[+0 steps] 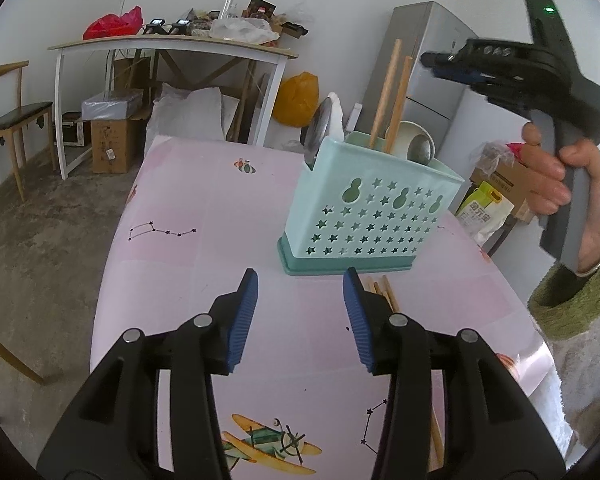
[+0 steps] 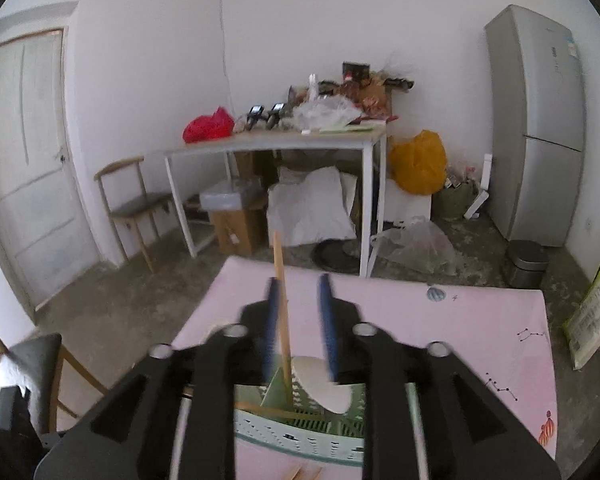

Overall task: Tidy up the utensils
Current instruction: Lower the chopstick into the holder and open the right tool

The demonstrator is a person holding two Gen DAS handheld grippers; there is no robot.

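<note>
A pink tablecloth printed with constellations and a biplane (image 1: 172, 208) covers the table. On it stands the mint-green plastic utensil caddy with star cut-outs (image 1: 364, 216), holding two wooden chopsticks (image 1: 384, 96) and metal spoons (image 1: 420, 148). In front of the caddy hovers the left gripper (image 1: 300, 312), fingers wide apart and empty; loose wooden chopsticks (image 1: 386, 294) lie just beside it. Above the caddy, the right gripper (image 2: 300, 328) has its blue pads (image 2: 328, 328) parted around one upright chopstick, not clamped.

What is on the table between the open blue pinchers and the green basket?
Nothing: in the left wrist view only bare pink tablecloth lies between the left gripper and the utensil basket.
</note>
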